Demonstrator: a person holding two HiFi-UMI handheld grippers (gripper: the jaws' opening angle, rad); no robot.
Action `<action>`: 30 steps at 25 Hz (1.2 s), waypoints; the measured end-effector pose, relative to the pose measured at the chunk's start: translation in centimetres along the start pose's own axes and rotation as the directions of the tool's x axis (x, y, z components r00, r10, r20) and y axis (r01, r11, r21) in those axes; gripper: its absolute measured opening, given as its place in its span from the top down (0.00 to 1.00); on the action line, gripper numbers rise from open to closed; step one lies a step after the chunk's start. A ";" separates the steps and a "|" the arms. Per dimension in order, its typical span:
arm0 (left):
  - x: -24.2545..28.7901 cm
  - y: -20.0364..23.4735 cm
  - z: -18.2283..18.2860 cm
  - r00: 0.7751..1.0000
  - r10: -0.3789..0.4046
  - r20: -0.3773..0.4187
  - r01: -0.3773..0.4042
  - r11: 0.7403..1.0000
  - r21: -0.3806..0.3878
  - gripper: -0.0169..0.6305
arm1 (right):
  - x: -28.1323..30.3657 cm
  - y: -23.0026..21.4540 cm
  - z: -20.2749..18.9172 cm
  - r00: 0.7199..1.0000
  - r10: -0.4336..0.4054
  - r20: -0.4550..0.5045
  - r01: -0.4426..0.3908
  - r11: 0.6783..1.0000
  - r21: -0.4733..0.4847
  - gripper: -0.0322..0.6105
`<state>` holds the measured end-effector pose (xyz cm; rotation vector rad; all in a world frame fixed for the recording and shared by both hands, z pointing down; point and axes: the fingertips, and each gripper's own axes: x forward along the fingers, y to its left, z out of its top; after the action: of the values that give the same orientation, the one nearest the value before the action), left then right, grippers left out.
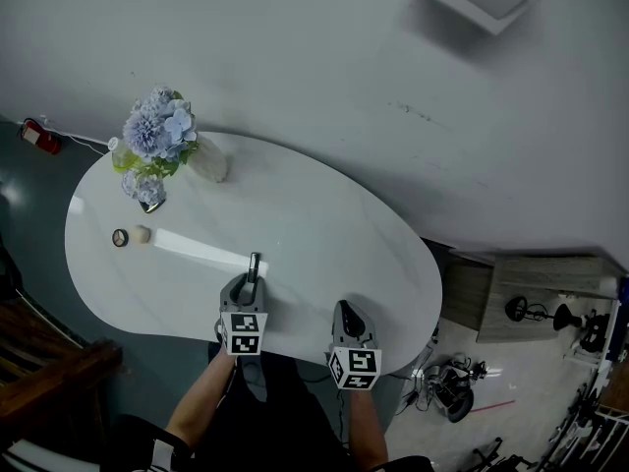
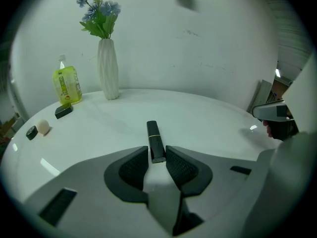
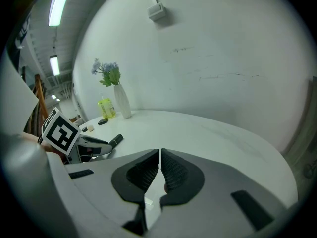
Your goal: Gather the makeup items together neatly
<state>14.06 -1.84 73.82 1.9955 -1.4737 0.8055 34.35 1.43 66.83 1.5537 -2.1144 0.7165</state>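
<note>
- Left gripper clamps the black tube by its near end; the tube points to 12 o'clock on the table.
- Right gripper: closed, empty.
- The tube is probably light, rigid and slick; grip mid-body.

Place: staged room in a lab or studio.
Furnishing: white curved desk by a bare white wall, vase of blue flowers.
Clutter: cables and stands on the floor.
Lighting: ceiling strip lights.
</note>
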 end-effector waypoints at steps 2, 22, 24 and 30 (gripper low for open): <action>-0.3 0.1 0.0 1.000 -0.007 0.001 0.007 1.000 0.001 0.81 | -0.1 0.2 0.0 1.000 0.001 0.003 -0.001 1.000 -0.001 0.89; -13.2 1.9 9.2 0.964 -0.148 0.223 0.119 0.983 0.138 0.73 | -4.7 7.8 7.0 0.984 -0.004 0.176 0.015 0.998 -0.062 0.89; -14.7 2.5 10.0 0.956 -0.159 0.245 0.123 0.980 0.155 0.75 | -5.5 9.0 7.9 0.980 -0.006 0.199 0.021 0.997 -0.075 0.89; -19.1 4.2 12.4 0.929 -0.177 0.327 0.116 0.974 0.196 0.82 | -7.8 12.1 10.7 0.960 -0.018 0.278 0.044 0.995 -0.087 0.89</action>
<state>7.56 0.56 51.71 2.4453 -1.4533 0.5579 24.75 3.47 51.83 1.7159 -2.2776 0.4016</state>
